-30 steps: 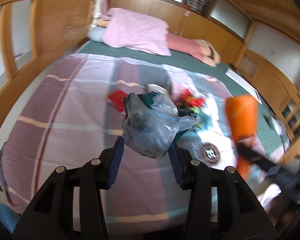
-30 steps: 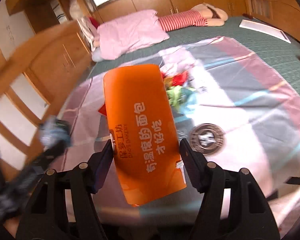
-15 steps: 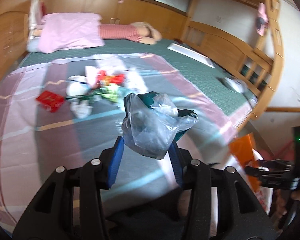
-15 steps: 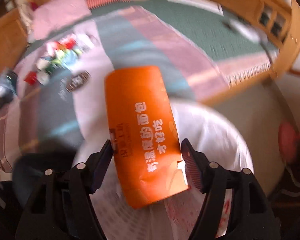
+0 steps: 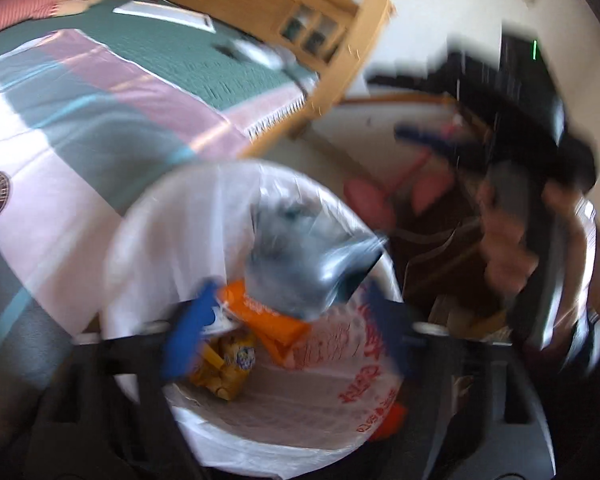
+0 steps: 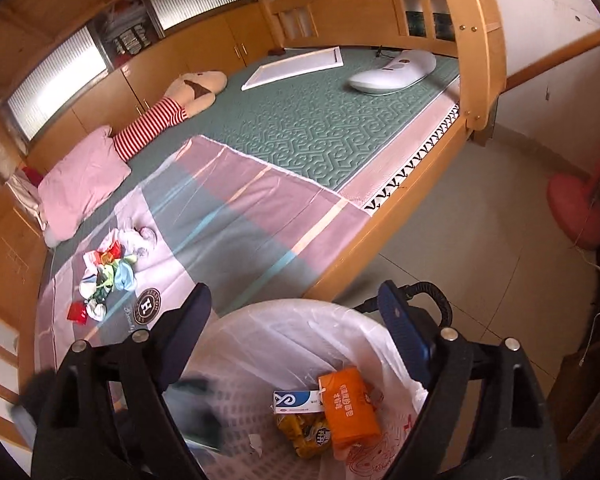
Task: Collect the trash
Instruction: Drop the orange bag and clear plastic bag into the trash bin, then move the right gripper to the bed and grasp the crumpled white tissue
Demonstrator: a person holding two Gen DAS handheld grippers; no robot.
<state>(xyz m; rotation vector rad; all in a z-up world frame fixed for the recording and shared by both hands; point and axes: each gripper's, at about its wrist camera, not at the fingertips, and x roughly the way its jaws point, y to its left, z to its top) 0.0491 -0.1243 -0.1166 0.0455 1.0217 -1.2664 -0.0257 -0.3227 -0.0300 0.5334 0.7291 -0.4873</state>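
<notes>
While the left gripper (image 5: 288, 328) hangs over the lined bin (image 5: 140, 216), its blue fingers (image 5: 184, 332) are spreading apart, and the grey plastic bag (image 5: 300, 260) sits blurred in the gap between them, above the bin's mouth; no pad presses on it as far as the blur lets me tell. Under the bag lies the orange packet (image 5: 272, 320), with a yellow wrapper (image 5: 228, 364) to its left. Red print runs across the white liner (image 5: 364, 376), too smeared to read. From the right wrist view, the right gripper (image 6: 296, 332) also has its fingers (image 6: 404, 332) opening wide, nothing between them, and the orange packet (image 6: 348, 412) rests in the bin (image 6: 284, 320) below, near the right finger. It carries white Chinese characters, too small to read. Left of it lies a white and blue box (image 6: 296, 400) with a looped blue logo. Far left, on the bed's plaid sheet (image 6: 240, 216), a round badge (image 6: 148, 304) shows an "H", just right of a loose heap of trash (image 6: 108, 272).
</notes>
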